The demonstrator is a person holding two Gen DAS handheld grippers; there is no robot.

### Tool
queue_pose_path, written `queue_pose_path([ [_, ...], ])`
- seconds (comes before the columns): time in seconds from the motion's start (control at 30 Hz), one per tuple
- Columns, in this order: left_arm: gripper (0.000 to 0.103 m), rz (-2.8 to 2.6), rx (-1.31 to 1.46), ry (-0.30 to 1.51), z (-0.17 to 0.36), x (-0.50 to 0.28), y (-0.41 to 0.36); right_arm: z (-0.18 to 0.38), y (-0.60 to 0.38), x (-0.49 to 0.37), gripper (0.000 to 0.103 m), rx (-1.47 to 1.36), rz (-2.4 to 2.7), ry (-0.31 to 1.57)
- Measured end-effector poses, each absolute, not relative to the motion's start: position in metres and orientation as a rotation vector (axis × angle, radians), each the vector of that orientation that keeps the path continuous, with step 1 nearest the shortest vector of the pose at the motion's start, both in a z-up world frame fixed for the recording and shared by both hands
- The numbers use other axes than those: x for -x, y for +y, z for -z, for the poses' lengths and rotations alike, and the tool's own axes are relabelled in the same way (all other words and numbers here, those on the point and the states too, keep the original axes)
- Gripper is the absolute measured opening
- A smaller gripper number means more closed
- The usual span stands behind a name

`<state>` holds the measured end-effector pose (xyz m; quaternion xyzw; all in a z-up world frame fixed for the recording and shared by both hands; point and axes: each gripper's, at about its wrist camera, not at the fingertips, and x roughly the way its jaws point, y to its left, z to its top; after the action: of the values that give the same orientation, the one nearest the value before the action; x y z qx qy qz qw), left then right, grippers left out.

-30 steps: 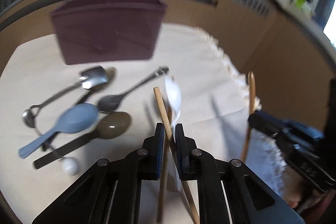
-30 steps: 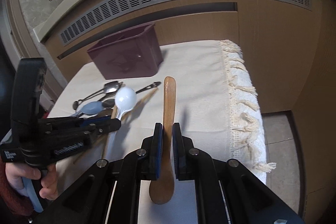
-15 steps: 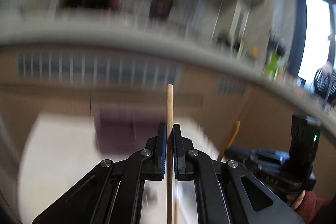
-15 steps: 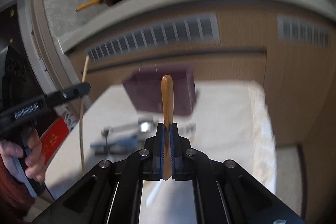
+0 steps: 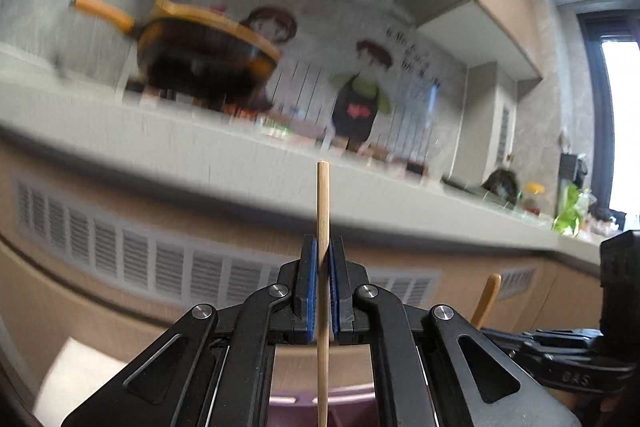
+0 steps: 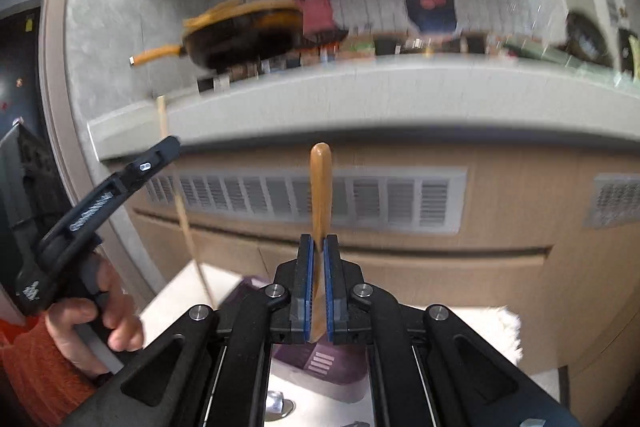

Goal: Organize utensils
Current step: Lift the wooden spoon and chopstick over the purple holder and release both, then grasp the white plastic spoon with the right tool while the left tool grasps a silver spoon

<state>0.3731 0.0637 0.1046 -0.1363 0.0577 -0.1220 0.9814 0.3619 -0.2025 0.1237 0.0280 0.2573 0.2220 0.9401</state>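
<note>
My left gripper (image 5: 322, 255) is shut on a thin wooden chopstick (image 5: 322, 203) that stands upright, above the purple utensil box (image 5: 352, 409) whose rim shows below the fingers. My right gripper (image 6: 318, 255) is shut on a wooden spoon (image 6: 320, 187), handle pointing up, above the same purple box (image 6: 320, 363). The left gripper (image 6: 120, 187) with its chopstick (image 6: 176, 195) shows at the left of the right wrist view. The wooden spoon (image 5: 486, 297) shows at the right of the left wrist view. The utensils on the cloth are mostly hidden.
A wooden cabinet front with white vent grilles (image 6: 360, 199) rises behind the cloth-covered table (image 6: 180, 299). A grey counter (image 5: 200, 155) above it carries a black and yellow pan (image 5: 200, 55). A metal utensil tip (image 6: 278, 405) lies on the cloth.
Both grippers have lifted off the table and tilted up, each carrying its utensil upright. The view has swung from the cloth and utensils to the cabinet, counter and wall.
</note>
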Motion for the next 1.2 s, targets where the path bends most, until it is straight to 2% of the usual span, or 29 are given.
queue_pose_path([
  [0.2, 0.006, 0.236, 0.310, 0.236, -0.047, -0.405, 0.056, -0.067, -0.193, -0.377, 0.004, -0.033, -0.447, 0.640],
  [0.33, 0.009, 0.257, 0.339, 0.377, -0.024, -0.412, 0.055, -0.035, -0.196, -0.385, 0.008, -0.082, -0.468, 0.765],
  [0.4, 0.014, 0.244, 0.336, 0.416, -0.025, -0.408, 0.056, -0.026, -0.195, -0.387, 0.008, -0.080, -0.482, 0.819],
  [0.43, 0.021, 0.229, 0.332, 0.427, -0.027, -0.402, 0.056, -0.026, -0.194, -0.384, 0.008, -0.072, -0.482, 0.825],
  [0.47, 0.027, 0.218, 0.327, 0.433, -0.031, -0.394, 0.057, -0.030, -0.196, -0.376, 0.008, -0.062, -0.482, 0.810],
  [0.53, 0.032, 0.208, 0.316, 0.437, -0.042, -0.374, 0.060, -0.040, -0.200, -0.360, 0.010, -0.032, -0.466, 0.767],
  [0.67, 0.043, 0.177, 0.261, 0.458, -0.051, -0.324, 0.063, -0.049, -0.207, -0.325, 0.023, 0.069, -0.392, 0.758],
  [0.77, 0.044, 0.178, 0.307, 0.472, -0.038, -0.292, 0.071, -0.032, -0.213, -0.293, 0.024, 0.100, -0.394, 0.828],
  [0.9, 0.045, 0.179, 0.279, 0.669, -0.006, -0.260, 0.075, 0.012, -0.221, -0.243, 0.024, 0.011, -0.442, 0.980],
  [1.0, 0.045, 0.157, 0.243, 0.704, 0.013, -0.231, 0.075, 0.043, -0.214, -0.220, 0.024, -0.043, -0.457, 1.067],
  [1.2, 0.045, 0.133, 0.150, 0.764, 0.031, -0.196, 0.072, 0.059, -0.186, -0.218, 0.024, 0.019, -0.372, 1.037],
])
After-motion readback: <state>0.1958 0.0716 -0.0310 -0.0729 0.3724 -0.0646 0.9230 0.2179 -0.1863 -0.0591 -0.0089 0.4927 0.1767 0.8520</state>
